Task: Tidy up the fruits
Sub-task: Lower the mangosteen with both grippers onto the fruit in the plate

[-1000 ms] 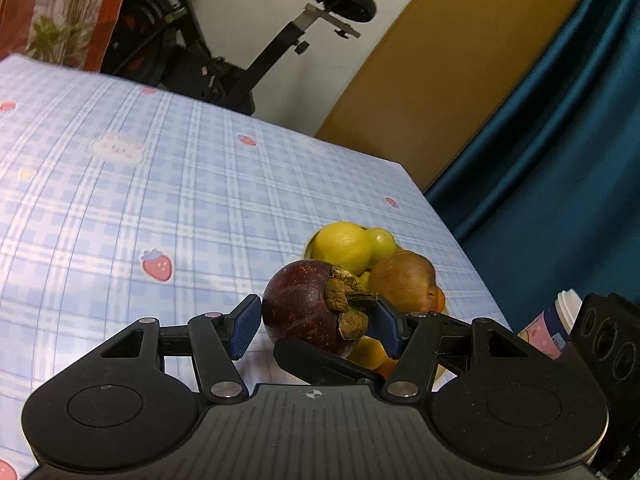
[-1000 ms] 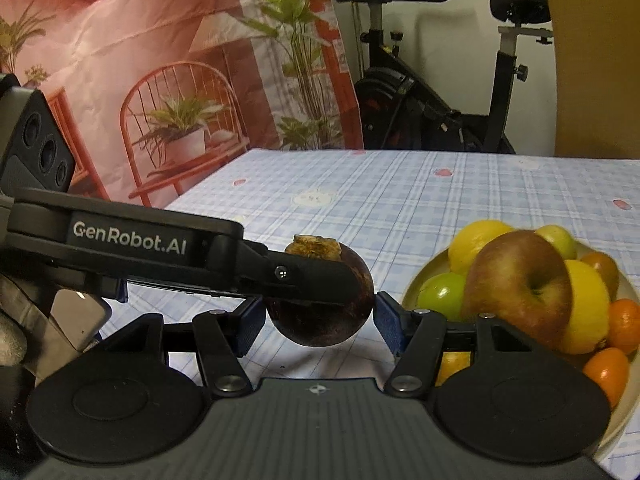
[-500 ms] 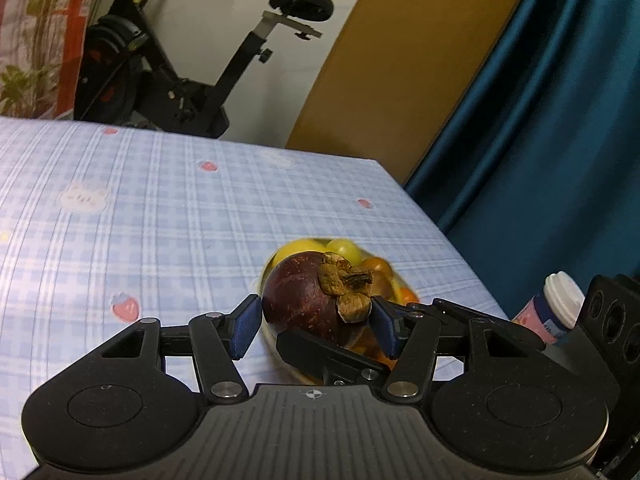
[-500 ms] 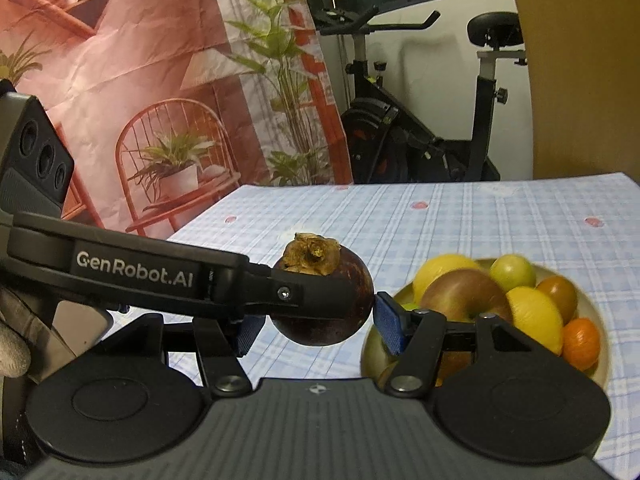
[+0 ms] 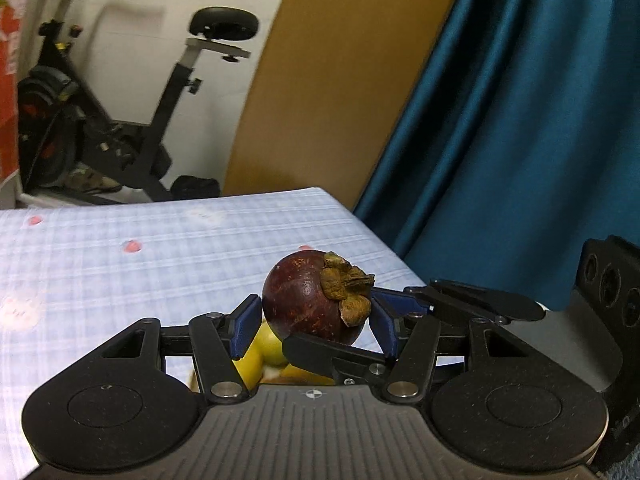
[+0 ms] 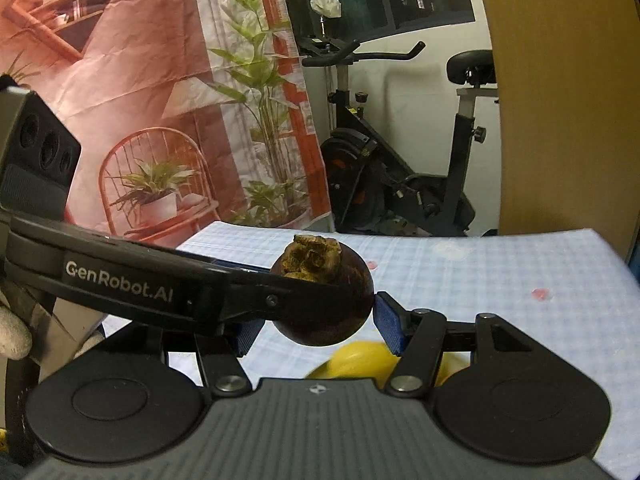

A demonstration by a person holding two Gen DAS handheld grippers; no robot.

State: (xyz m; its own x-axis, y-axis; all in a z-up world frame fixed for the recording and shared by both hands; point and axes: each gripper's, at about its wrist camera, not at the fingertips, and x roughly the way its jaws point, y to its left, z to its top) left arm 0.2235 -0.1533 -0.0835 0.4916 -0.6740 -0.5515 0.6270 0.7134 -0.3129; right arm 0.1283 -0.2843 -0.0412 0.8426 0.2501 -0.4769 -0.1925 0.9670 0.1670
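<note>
— Holding it with both tools, is she? That round dark-purple mangosteen with the dry brown calyx (image 5: 314, 300) sits up in the air above the blue checked tablecloth (image 5: 140, 264), just over the yellow fruits (image 6: 362, 362) below.

— Looks so. The left gripper (image 5: 310, 320) has its blue pads (image 5: 245, 326) pressed on either side of the fruit, jaws narrowed to its width. The right gripper (image 6: 316, 322) meets it crosswise; its far pad (image 6: 386, 326) touches the skin, and the near pad is half hidden behind the other tool's black finger, so I reckon it is closed on it too.

— A hand-over, then?

— I'd guess. To do it well, one tool should keep firm hold until the other's grip is sure, then the giver should open slowly and draw straight back, not brushing that brittle calyx.

— And the risk?

— A smooth round fruit can roll out between the pads and drop onto the pile below.
</note>
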